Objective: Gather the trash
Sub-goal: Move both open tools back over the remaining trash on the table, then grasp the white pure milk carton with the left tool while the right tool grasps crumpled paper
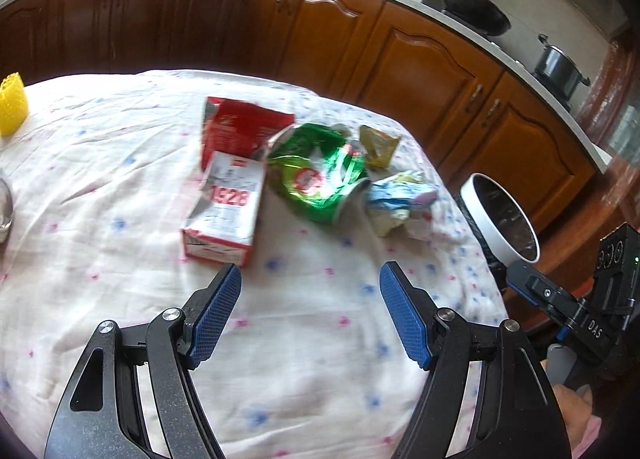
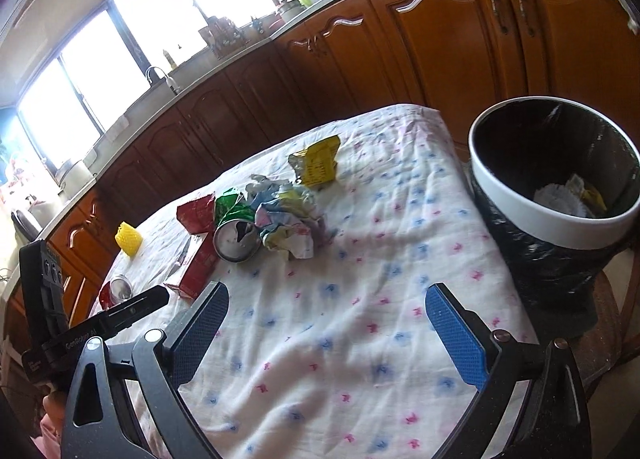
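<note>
Both claws, left gripper [image 1: 310,301] and right gripper [image 2: 326,325], spread wide over the table [image 2: 360,359], gripping nothing.
Mostly undone: bin [image 2: 516,219] at three o'clock, just beside the table edge, already holding a few scraps; still heaped at twelve o'clock, red-and-white carton [image 1: 224,215], crushed green can [image 1: 316,175], crumpled paper [image 1: 400,199], yellow wrapper [image 1: 378,145]. Probably next: reach into that pile.

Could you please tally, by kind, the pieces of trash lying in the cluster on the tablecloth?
Cartons: 2, red carton and red-and-white carton
Cans: 1, crushed green can
Wrappers: 1, yellow wrapper
Crumpled paper: 1, crumpled wad
Total: 5
</note>
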